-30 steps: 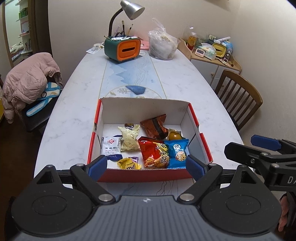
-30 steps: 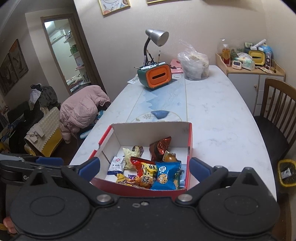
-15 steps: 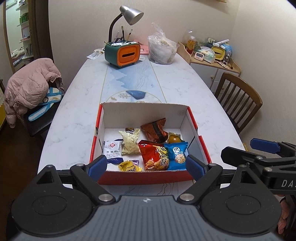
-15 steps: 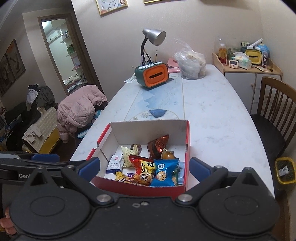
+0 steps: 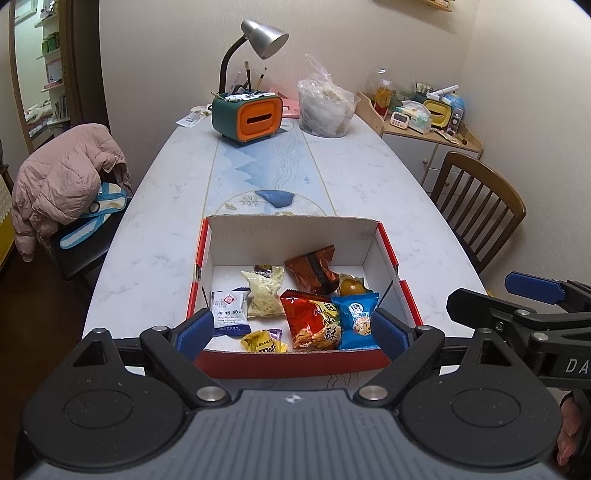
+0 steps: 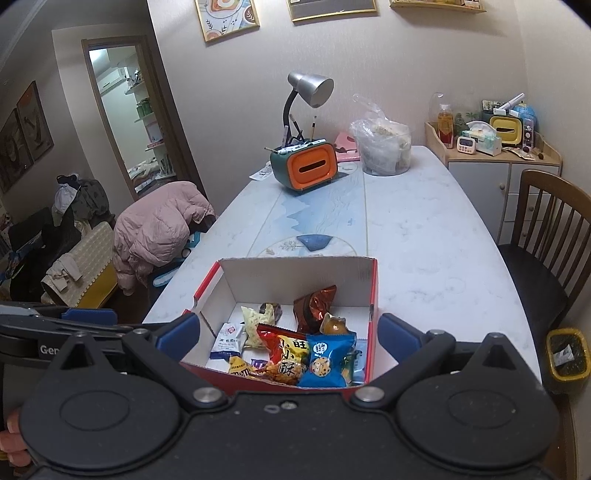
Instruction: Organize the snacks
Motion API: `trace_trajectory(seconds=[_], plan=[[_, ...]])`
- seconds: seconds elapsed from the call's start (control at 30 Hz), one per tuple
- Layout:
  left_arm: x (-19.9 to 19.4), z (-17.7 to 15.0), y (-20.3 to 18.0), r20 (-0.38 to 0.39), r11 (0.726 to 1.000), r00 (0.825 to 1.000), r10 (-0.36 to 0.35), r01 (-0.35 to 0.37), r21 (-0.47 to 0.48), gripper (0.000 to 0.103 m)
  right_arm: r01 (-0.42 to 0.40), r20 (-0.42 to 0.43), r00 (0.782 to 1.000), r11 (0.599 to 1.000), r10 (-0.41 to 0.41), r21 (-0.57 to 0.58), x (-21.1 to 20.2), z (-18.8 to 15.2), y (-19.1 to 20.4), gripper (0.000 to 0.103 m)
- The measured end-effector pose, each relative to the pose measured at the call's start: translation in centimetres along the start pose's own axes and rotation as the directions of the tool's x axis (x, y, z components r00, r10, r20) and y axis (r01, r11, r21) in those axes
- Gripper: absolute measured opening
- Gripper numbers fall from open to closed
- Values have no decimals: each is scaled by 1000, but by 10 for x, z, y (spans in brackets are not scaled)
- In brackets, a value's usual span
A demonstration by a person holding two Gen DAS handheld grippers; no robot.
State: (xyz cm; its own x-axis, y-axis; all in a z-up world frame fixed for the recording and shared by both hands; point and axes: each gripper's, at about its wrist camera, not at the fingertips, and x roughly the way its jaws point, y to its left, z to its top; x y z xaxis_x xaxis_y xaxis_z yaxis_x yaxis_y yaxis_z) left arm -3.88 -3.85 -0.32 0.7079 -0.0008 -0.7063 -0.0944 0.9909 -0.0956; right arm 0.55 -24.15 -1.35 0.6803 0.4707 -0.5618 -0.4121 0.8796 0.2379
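— Where are the snacks (image 5: 312, 325)?
— In the red box (image 5: 291, 363) on the marble table (image 5: 369, 177); lamp (image 5: 264, 33) at the far end.
— The tongs?
— Left gripper (image 5: 291, 328) and right gripper (image 6: 288, 332) both spread wide, empty.

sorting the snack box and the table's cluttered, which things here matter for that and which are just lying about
Part of the job:
red box
red chip bag
blue cookie pack
white milk pack
yellow M&M's pack
brown wrapper

Just lying about:
desk lamp
orange tissue box
clear plastic bag
pink jacket
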Motion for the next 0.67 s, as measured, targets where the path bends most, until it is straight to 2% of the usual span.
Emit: trace_trajectory(seconds=[0.67], plan=[[14,8,14,-21,998,998,-54,55,19,92,44,-13,999,999,-43,32,14,1,9,103]])
